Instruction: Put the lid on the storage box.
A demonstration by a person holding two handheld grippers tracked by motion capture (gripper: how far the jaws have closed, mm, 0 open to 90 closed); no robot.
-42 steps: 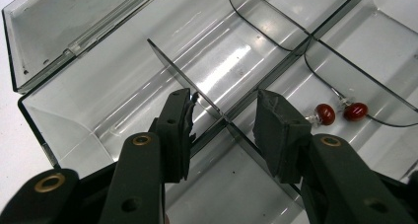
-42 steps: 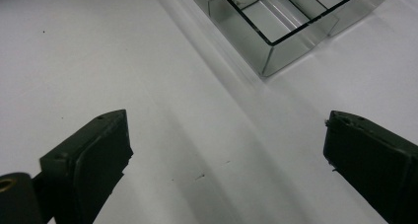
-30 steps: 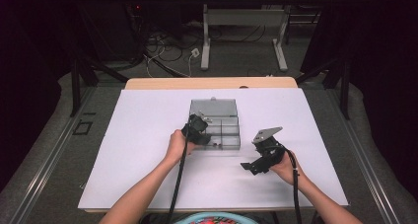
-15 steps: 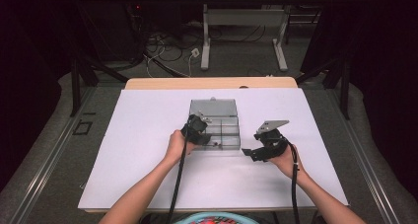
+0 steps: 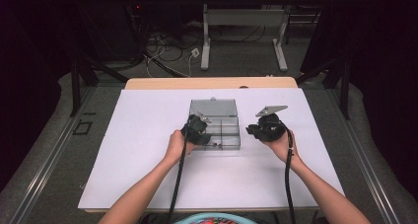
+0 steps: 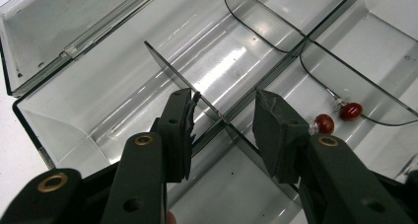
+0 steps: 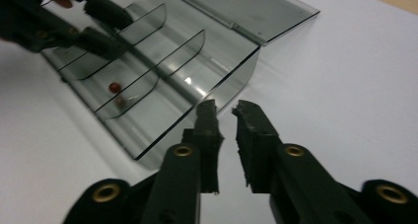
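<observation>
Left black two-jaw handheld gripper (image 5: 196, 130): matte black jaws, worn rubber pads (image 6: 182, 130), brass-ringed rivets, black trailing cable (image 5: 178, 177). Right black two-jaw handheld gripper (image 5: 263, 128): same build, grey three-cornered top plate (image 5: 270, 110), black cable. Forearms bare, no sleeves.

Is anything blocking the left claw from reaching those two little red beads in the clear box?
Yes. The left claw straddles a thin clear divider inside the open box. The red beads lie in the next compartment, just past the claw's right-hand finger, across a partition wall.
</observation>
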